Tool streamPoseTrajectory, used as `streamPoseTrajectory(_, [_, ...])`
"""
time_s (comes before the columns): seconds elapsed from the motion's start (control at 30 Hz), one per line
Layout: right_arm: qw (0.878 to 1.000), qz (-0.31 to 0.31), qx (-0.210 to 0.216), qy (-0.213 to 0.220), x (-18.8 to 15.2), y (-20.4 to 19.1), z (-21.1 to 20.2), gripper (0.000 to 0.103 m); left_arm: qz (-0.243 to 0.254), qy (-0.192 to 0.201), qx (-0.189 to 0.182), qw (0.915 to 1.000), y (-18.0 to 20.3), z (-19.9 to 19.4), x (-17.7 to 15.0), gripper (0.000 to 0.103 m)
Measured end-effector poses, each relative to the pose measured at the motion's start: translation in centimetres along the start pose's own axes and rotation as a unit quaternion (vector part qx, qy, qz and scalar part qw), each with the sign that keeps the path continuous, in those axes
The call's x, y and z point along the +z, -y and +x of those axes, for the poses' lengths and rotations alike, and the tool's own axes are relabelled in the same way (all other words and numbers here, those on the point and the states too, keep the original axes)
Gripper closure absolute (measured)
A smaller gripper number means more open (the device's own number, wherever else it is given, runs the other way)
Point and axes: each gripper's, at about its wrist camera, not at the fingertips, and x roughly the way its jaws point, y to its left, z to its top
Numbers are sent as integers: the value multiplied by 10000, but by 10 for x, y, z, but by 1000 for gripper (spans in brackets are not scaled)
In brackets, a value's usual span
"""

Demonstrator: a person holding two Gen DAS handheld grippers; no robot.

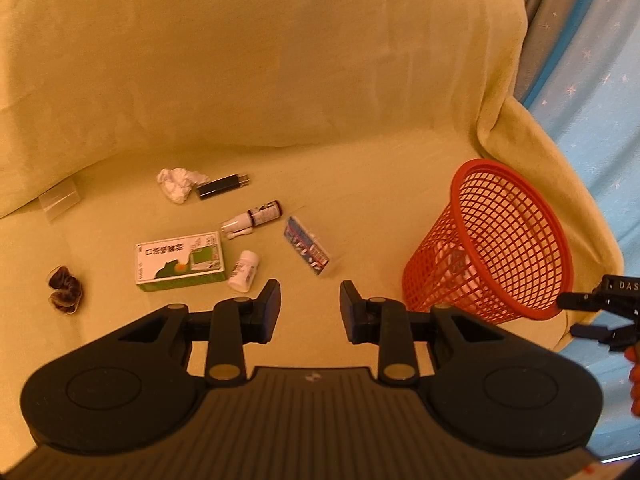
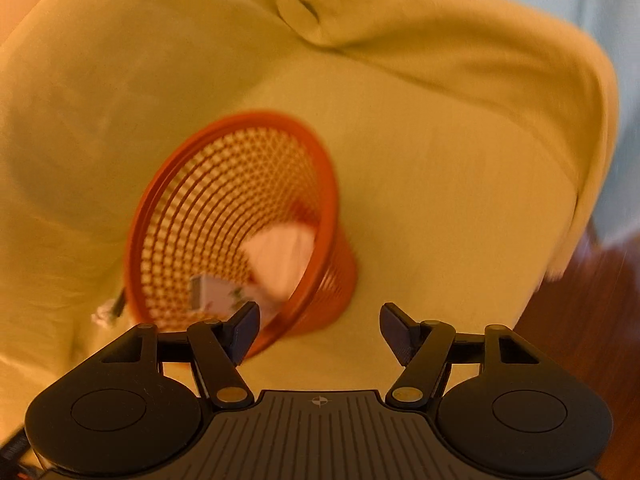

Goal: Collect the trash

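A yellow-green cover [image 1: 280,80] drapes the sofa, beside star-patterned blue curtains [image 1: 592,92] and dark wooden floor [image 2: 592,320].

Bare sofa cover [image 1: 360,208] separates litter from the basket [image 1: 492,240].

Basket [image 1: 490,240] at sofa's [image 1: 280,80] right end, perhaps paper inside, box [image 1: 179,261], bottle [image 1: 244,271], tissue [image 1: 178,184] scattered left

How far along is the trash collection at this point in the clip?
Partly done. The orange basket already holds a white wad and a small packet. Both tongs, left and right, are open and empty. Still on the sofa: crumpled tissue, lighter, green box, white bottle, blue packet.
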Motion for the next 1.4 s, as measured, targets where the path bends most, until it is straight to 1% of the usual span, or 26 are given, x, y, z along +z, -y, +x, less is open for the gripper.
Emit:
streamPoseTrajectory(0.03, [9998,165,71,-54,-7,-2,3,41,-24,-11,29,10000,-3,0,-2,77])
streamPoseTrajectory(0.07, [9994,302,133,-56,-12,-4,5,46,-50,-20,59,10000,-6,-1,-4,77])
streamPoseTrajectory(0.1, [9989,429,182,-12,-16,-5,7,51,-70,-31,86,9999,-9,-2,-6,77])
streamPoseTrajectory(0.13, [9982,557,202,23,-18,-8,9,52,-85,-41,111,9999,-13,-2,-8,77])
streamPoseTrajectory(0.2, [9969,739,267,64,-20,-12,14,64,-107,-67,181,9998,-22,-2,-13,77])
streamPoseTrajectory(0.23, [9961,831,288,99,-20,-14,16,69,-119,-85,220,9997,-27,-2,-16,77])
streamPoseTrajectory(0.27, [9956,884,299,112,-21,-15,17,77,-141,-99,245,9996,-32,-2,-18,77])
streamPoseTrajectory(0.33, [9954,889,288,224,-22,-18,17,78,-190,-126,269,9994,-44,-3,-21,77])
streamPoseTrajectory(0.47, [9960,746,63,481,-22,-32,13,85,-229,-236,354,9988,-71,-1,-23,77])
streamPoseTrajectory(0.67, [9963,178,-403,732,-14,-75,8,95,-222,-358,518,9978,-118,-3,-19,77])
streamPoseTrajectory(0.8, [9943,-122,-677,815,-9,-103,17,96,-262,-443,672,9964,-153,2,-13,77])
streamPoseTrajectory(1.0, [9931,-65,-833,828,-8,-126,23,97,-370,-511,858,9943,-192,8,-10,77])
streamPoseTrajectory(1.27, [9919,205,-910,862,-5,-131,23,97,-368,-514,1131,9916,-228,25,-11,77])
streamPoseTrajectory(1.4, [9913,225,-941,891,-4,-131,24,97,-197,-587,1318,9893,-244,45,-11,77])
